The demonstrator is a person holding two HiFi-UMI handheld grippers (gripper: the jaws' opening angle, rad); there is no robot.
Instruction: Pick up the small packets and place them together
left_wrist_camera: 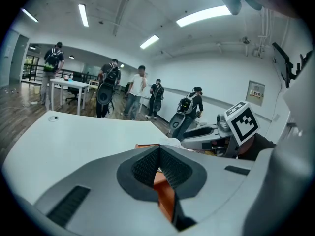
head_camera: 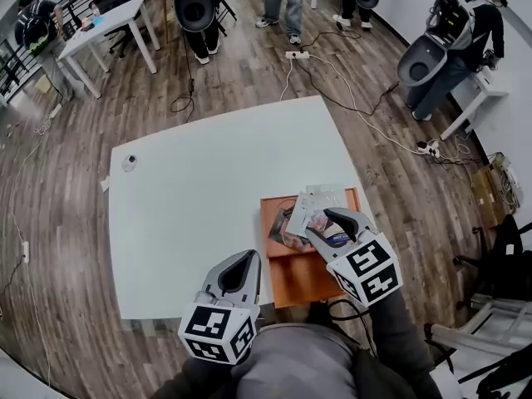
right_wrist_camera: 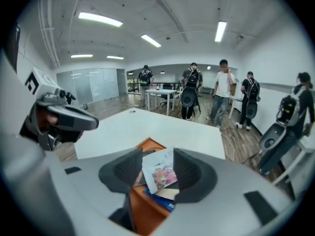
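Right tongs (right_wrist_camera: 157, 157) apart over small packets (right_wrist_camera: 161, 177) piled in orange tray (head_camera: 301, 283) — gripping nothing; left tongs (left_wrist_camera: 160, 154) pressed together, white tabletop (head_camera: 199, 198)

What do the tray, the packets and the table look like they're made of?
Tray: orange, matte, even colour; painted wood or plastic, can't tell which.
Packets: thin printed film or paper, slightly glossy, lying loosely overlapped.
Table: smooth white top with low sheen, probably laminate.
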